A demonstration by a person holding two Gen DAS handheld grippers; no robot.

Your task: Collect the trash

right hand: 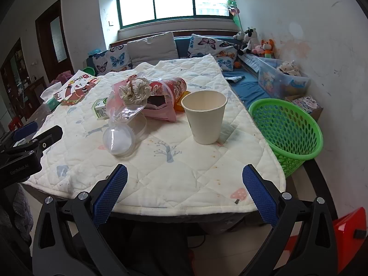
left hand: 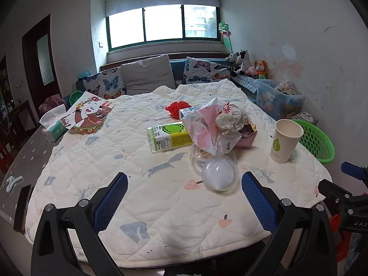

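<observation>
Trash pile: a heap on the quilted table cover [left hand: 119,209], made of a crumpled paper wad [left hand: 231,120] on a clear plastic bag [left hand: 202,126], a pink wrapper [right hand: 161,111], stacked clear lids [left hand: 212,155] and a clear dome lid [left hand: 219,176] lying on its side.
Carton: a green and yellow drink carton [left hand: 170,136] lies flat, touching the bag's left edge.
Cup: a cream paper cup [right hand: 204,116] stands upright, apart from the heap, near the table's right edge.
Basket: a green perforated basket [right hand: 287,126] sits just beside the table, past the cup.
Left view only: you see a red pom-pom [left hand: 177,109] behind the heap and the green drop print on the cup.
Right view only: you see a red printed tub [right hand: 171,86] on its side in the heap, and the basket's whole rim.
Left gripper [left hand: 184,197]: your jaws stand wide apart, holding nothing; the dome lid lies just ahead, slightly right of centre.
Right gripper [right hand: 184,191]: spread wide and empty, over the table's near edge; the cup stands ahead, between the fingers' lines.
</observation>
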